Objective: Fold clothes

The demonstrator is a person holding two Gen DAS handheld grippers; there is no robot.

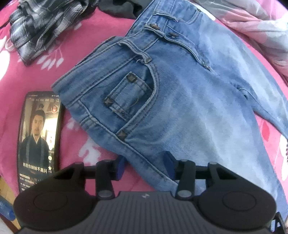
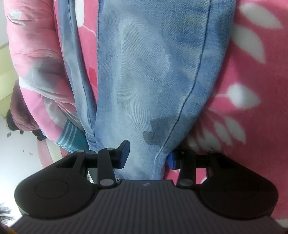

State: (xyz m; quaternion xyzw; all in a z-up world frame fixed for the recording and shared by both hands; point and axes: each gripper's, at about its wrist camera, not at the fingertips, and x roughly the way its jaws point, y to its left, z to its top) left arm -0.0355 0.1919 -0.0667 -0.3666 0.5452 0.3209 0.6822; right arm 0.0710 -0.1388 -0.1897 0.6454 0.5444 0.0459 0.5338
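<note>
The blue jeans (image 1: 171,100) lie spread on a pink floral bedsheet (image 1: 100,41), front side up, with the waistband toward the upper left of the left wrist view and the studded coin pocket plainly visible. The legs run off toward the lower right. In the right wrist view one faded denim leg (image 2: 153,75) stretches straight away from the camera, with the second leg (image 2: 75,59) lying just beside it on the left, a strip of sheet showing between them.

The left gripper (image 1: 145,167) sits at the hip seam near the side of the jeans, its jaws spread wide; the denim edge passes between the blue pads (image 1: 169,165) but they do not pinch it. The right gripper (image 2: 149,154) straddles the leg near its lower end, likewise wide apart, with the fabric lying between the fingers and not clamped.

Just beside the waistband, on the sheet, lies a smartphone (image 1: 39,136) with its screen lit. Farther back sits a crumpled plaid shirt (image 1: 41,23), and a dark garment (image 1: 122,9) touches the top of the jeans. A pink quilt (image 2: 36,72) is bunched beside the legs.
</note>
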